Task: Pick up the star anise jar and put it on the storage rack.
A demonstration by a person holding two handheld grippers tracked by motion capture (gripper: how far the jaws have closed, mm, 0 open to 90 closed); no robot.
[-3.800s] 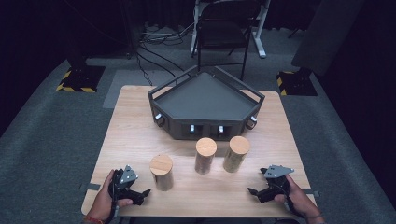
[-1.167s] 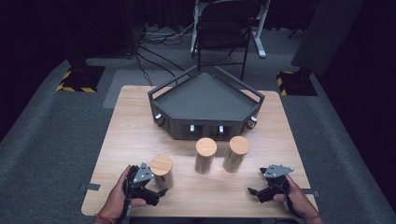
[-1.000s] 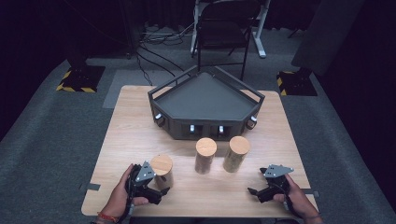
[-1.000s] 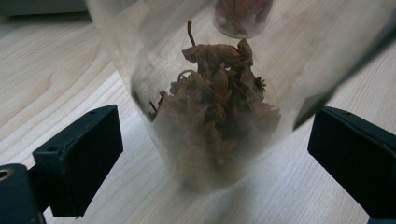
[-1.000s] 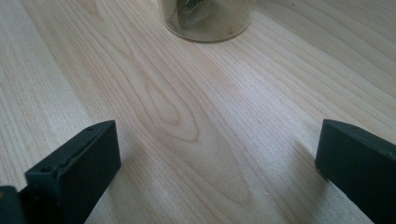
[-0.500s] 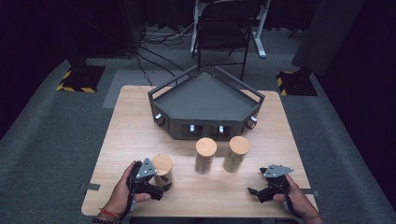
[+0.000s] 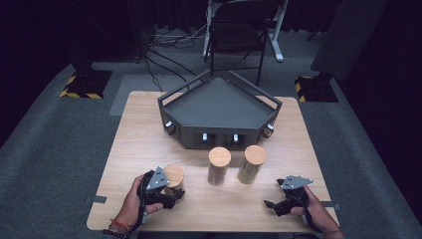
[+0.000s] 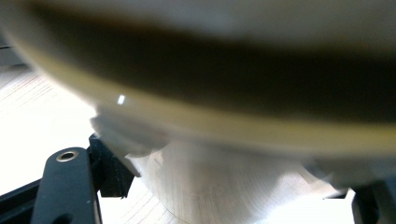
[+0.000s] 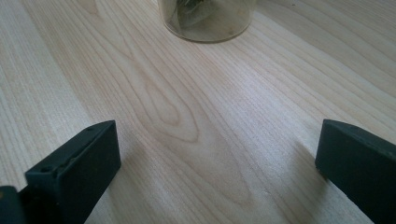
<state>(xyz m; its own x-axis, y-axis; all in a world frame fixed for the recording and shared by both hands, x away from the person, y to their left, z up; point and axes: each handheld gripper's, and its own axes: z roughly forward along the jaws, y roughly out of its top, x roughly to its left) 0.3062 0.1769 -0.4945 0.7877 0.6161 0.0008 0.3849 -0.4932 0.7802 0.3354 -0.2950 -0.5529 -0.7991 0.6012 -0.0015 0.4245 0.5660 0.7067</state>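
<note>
At about seven o'clock on the tabletop [image 7: 149, 129], the left claw [image 7: 171, 191] has just clenched around the leftmost cork-lidded jar [image 7: 173, 176]; lift it straight up, keeping it upright, while the right claw [image 7: 272, 205] rests released near five o'clock.

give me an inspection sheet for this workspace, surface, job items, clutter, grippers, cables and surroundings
Surface: wooden table, bare around the items.
Job's things: three upright jars with wooden lids; left jar, middle jar, right jar. Dark tray behind them, nothing in it.
Clutter: nothing seen.
Grippers: left gripper has just closed on the left jar; right gripper open, resting on the table.
Cables: bundle on the floor beyond the table.
Surroundings: grey carpet, chair, dark backdrop.
</note>
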